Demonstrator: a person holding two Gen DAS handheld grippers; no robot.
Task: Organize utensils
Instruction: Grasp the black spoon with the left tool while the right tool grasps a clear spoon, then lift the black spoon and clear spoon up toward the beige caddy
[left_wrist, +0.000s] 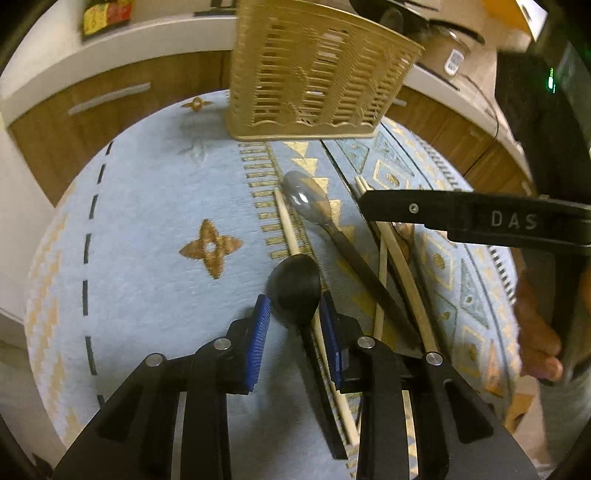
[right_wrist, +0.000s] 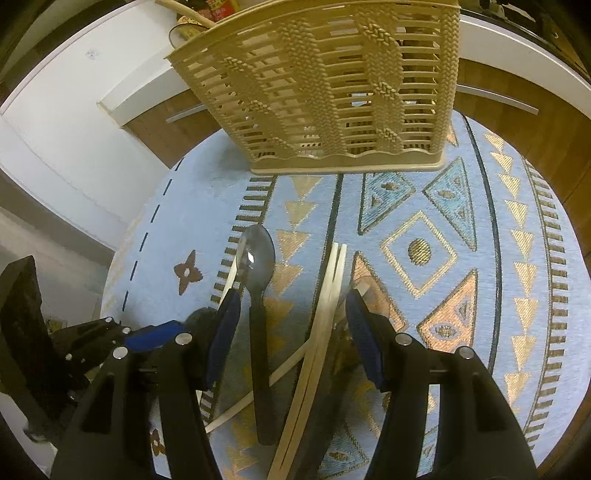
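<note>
Utensils lie loose on the patterned blue cloth (right_wrist: 480, 229) covering your bench, all just in front of the slatted tan caddy (right_wrist: 325, 88), which stands upright at the far side and is presumably where they belong. Its walls are open plastic lattice with braided ribs, so long handles should stand in it easily.

Nearest the caddy is the metal spoon (right_wrist: 258, 254), a shiny bowl on a dark matte handle, lying flat and pointing toward it. Beside that spoon run pale wooden chopsticks (right_wrist: 332, 295), thin and straight, some crossing each other.

Your right gripper (right_wrist: 291, 314) hangs with its blue ribbed pads apart, straddling both the metal spoon's neck and the chopstick pair without pressing either; you would need to pick one.

Farther from the caddy, your left gripper (left_wrist: 295, 306) brackets the black spoon (left_wrist: 295, 284), a smooth rounded bowl, with one chopstick (left_wrist: 291, 236) lying alongside its handle. The pads sit close on either side, but I cannot tell whether they already pinch it.
</note>
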